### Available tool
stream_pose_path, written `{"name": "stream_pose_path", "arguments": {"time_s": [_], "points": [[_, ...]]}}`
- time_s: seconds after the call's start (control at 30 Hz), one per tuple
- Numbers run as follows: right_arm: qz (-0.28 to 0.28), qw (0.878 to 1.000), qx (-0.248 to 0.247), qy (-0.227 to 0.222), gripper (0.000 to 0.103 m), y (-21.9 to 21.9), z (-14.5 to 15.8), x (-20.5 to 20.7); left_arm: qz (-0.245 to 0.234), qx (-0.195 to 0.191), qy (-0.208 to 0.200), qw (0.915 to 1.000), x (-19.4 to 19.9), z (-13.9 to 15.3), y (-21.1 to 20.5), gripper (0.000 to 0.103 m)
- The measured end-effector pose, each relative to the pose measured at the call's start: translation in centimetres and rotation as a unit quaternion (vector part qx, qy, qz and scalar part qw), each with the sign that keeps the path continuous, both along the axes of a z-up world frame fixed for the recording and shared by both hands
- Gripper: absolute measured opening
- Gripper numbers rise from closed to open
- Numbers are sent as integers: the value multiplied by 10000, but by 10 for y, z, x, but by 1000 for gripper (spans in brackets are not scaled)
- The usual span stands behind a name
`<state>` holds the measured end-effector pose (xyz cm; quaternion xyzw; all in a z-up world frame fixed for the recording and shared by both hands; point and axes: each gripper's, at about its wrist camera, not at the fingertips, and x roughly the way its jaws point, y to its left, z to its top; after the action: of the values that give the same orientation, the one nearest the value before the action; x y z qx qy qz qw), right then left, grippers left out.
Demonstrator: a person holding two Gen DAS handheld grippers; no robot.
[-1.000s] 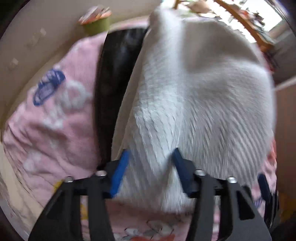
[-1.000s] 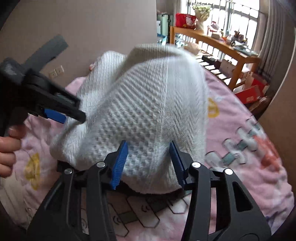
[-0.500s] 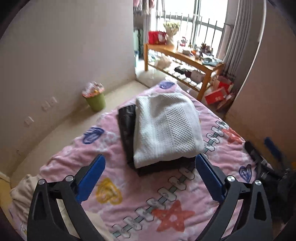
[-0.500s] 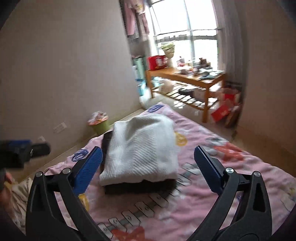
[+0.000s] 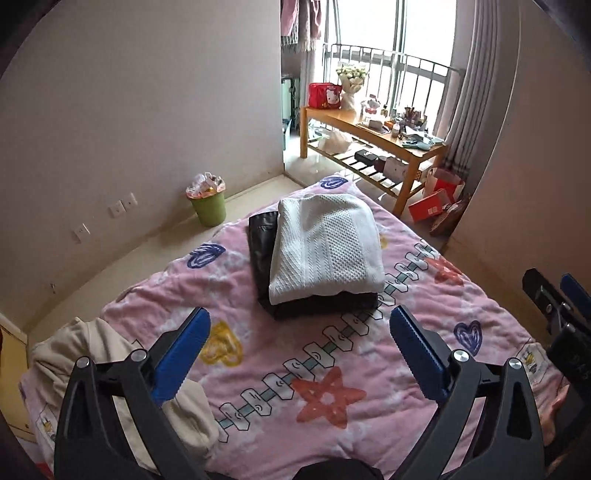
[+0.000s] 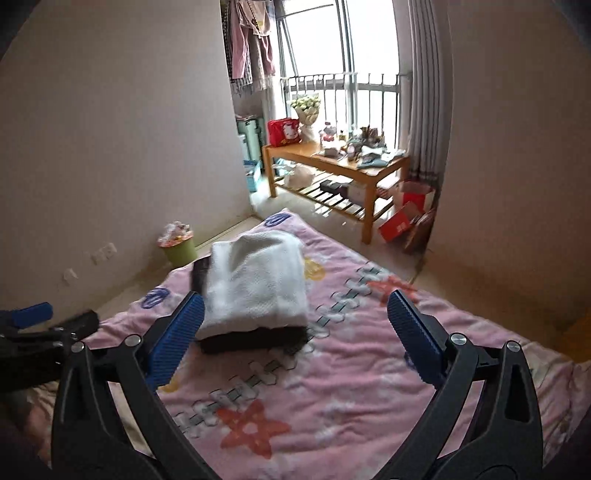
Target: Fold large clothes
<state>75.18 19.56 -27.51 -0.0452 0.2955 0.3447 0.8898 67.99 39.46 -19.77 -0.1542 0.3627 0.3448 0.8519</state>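
A folded white sweater (image 5: 325, 243) lies on a dark garment (image 5: 263, 254) on the pink blanket (image 5: 332, 369), near a green bin (image 5: 208, 206). Left gripper (image 5: 299, 350) and right gripper (image 6: 295, 339) are spread, holding nothing. A wooden table (image 5: 373, 136) stands beyond the blanket.

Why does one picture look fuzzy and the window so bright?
Right wrist view: smeared by motion blur, so the white sweater and blanket pattern look soft. Left wrist view: sharp, the sweater knit shows clearly. Both views: daylight washes out the window, and the fisheye lens bends the walls.
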Motion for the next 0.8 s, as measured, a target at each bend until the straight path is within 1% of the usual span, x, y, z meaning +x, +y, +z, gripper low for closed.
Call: {"name": "stream_pose_path", "arguments": {"time_s": [0.2, 0.27, 0.4, 0.67, 0.8], "points": [[19, 9999, -110, 85, 97, -10, -5, -4, -96, -135, -97, 9998, 3, -1, -6, 95], [28, 9998, -127, 128, 97, -8, -6, -3, -74, -91, -120, 9999, 7, 0, -6, 95], [65, 9996, -117, 228, 97, -3, -3, 2, -112, 118, -142, 9998, 15, 7, -8, 95], [45, 9997, -77, 228, 97, 1, 2, 7, -213, 92, -164, 9996, 26, 15, -5, 95], [19, 9997, -126, 222, 97, 5, -1, 11, -244, 196, -145, 9994, 29, 14, -6, 95]]}}
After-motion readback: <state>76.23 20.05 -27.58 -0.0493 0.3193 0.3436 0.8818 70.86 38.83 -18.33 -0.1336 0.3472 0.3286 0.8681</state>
